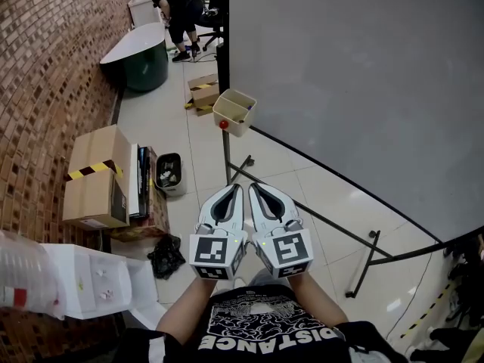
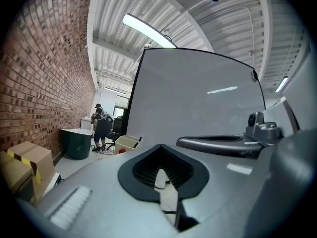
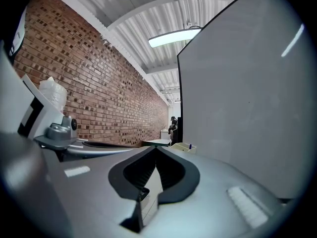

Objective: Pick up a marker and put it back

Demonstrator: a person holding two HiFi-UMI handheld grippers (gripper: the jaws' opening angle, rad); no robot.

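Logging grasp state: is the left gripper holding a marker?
No: the left gripper is shut, with nothing between its jaws.

Tiled floor [image 1: 206, 151] (cardboard boxes [image 1: 95, 178] atop)

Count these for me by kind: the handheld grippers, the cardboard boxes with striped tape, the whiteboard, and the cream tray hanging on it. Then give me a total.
Grippers: 2, the left gripper and the right gripper
Cardboard boxes with striped tape: 2
Whiteboard: 1
Cream tray: 1
Total: 6
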